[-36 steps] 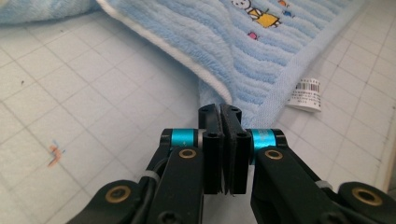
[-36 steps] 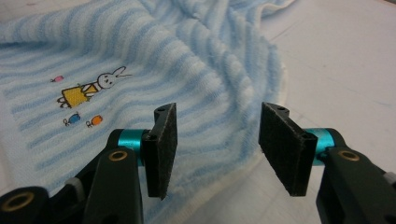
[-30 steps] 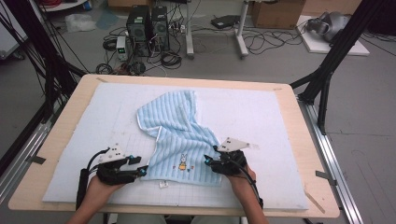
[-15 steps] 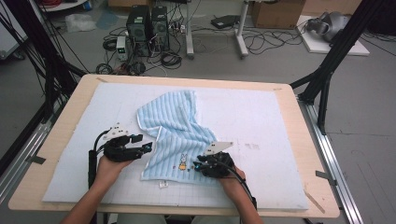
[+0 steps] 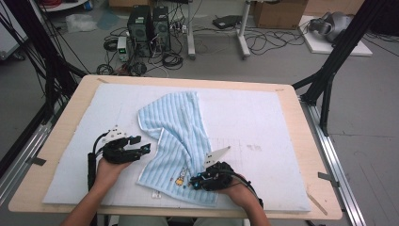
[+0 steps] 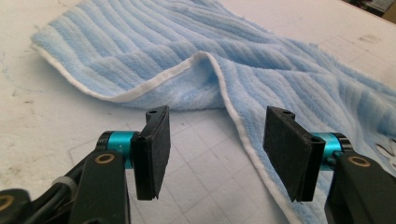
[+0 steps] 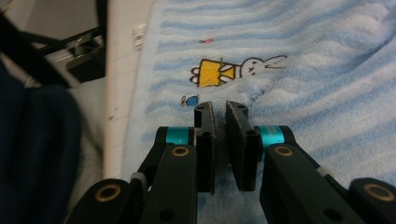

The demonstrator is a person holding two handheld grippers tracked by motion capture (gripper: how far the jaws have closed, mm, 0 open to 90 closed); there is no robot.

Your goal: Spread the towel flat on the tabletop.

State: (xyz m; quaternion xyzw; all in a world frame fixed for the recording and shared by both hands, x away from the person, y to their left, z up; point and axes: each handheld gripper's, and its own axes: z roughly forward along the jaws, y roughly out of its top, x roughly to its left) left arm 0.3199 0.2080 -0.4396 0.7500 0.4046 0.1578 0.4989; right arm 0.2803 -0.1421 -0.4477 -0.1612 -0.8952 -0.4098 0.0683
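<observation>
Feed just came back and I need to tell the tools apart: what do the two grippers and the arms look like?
Both are alike. The left gripper and right gripper have black bodies, each topped by a grey three-cornered plate and trailing a black cable. The fingers are flat black rectangular pads on black links with brass-coloured pivot pins, joined by turquoise metal collars. The forearms are bare, with no sleeves in sight.
</observation>
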